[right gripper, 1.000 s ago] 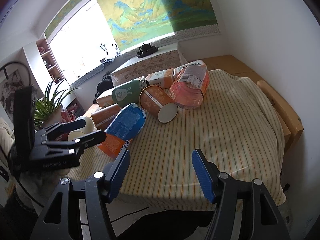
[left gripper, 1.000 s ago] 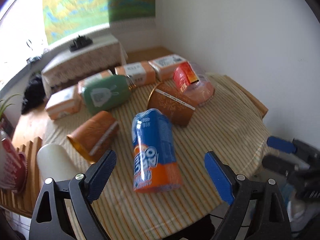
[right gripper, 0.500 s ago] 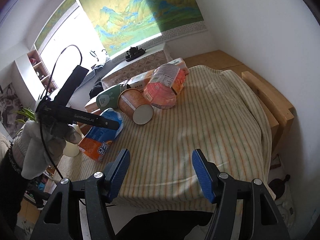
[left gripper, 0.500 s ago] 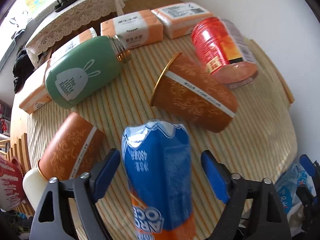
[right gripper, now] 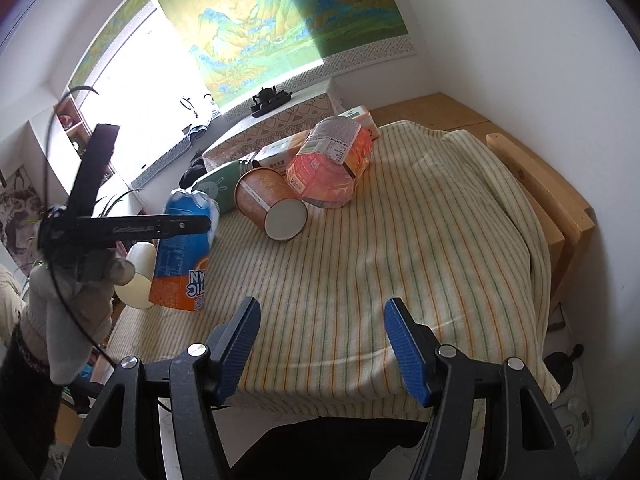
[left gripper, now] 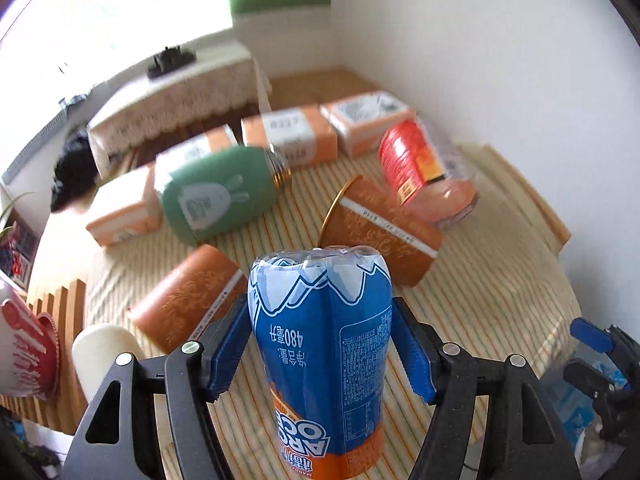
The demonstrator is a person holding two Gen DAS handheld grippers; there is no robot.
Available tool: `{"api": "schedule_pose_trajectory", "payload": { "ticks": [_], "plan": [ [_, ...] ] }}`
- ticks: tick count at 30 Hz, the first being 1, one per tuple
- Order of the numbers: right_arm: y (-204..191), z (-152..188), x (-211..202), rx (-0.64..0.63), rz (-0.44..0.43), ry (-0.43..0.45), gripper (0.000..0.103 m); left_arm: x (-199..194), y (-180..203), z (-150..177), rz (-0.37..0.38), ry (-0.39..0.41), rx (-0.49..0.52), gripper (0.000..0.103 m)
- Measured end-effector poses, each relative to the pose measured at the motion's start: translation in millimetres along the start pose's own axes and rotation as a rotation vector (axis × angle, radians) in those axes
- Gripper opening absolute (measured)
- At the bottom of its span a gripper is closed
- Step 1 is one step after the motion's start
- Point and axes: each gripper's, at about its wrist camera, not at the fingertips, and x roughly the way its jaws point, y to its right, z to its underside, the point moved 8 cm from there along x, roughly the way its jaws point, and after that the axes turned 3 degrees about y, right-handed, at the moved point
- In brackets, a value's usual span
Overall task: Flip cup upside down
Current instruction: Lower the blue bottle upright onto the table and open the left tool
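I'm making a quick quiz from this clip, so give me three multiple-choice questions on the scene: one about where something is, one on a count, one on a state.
1. Where is the blue and orange cup?
A. Between the left gripper's fingers
B. On the window sill
C. Under the striped cloth

2. How many brown patterned paper cups lie on the striped cloth?
A. None
B. Two
C. Five

3. What state is the right gripper in?
A. Shut on a cup
B. Open, holding nothing
C. Shut on a box

Answers:
1 A: the left gripper has its blue pads against both sides of the cup.
2 B: one brown cup lies beside the red packet, the other brown cup lies nearer the left gripper.
3 B: its jaws stand apart over bare cloth.
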Motion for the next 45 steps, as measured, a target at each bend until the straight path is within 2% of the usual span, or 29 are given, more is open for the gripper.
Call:
{"api": "schedule_pose_trajectory", "payload": {
  "ticks": [6,14,17,23,30,33,34,36,45],
  "plan": [
    [-12.9,2.2,-0.9,-0.028,0.002,0.005,0.061,-41.7,5.3,23.1,-0.040,0.172,0.004,0.071],
    [-26.2,8.4,-5.4,-0.050,0.011,0.007,0.061,-69.9,7.7,45.7,-0.026,0.276,0.007,0.072],
    [-30.4,11.0,-6.2,-0.056,0.011,0.004,0.061,-74.8,8.9,53.3,-0.029,0.291,0.019,0.072],
    [-39.6,15.1,-8.8,-0.077,0.014,0.003,0.061,-73.3,10.8,69.5,-0.017,0.260,0.031,0.072],
    [-44.2,16.9,-13.4,-0.092,0.020,0.008,0.061,-74.6,9.5,76.7,-0.015,0.265,0.022,0.085],
    [-45.3,17.3,-15.0,-0.095,0.020,0.010,0.061,-77.9,11.0,77.6,-0.011,0.269,0.020,0.086],
    [-46.0,17.2,-15.3,-0.096,0.022,0.012,0.061,-78.4,10.9,76.7,-0.014,0.274,0.021,0.087],
    [-47.4,17.7,-16.5,-0.098,0.021,0.013,0.061,-83.1,10.7,76.7,-0.022,0.290,0.018,0.101],
    [-63.0,16.8,-28.9,-0.152,0.042,0.070,0.062,-120.0,-0.3,73.5,-0.065,0.383,-0.018,0.102]
  ]
}}
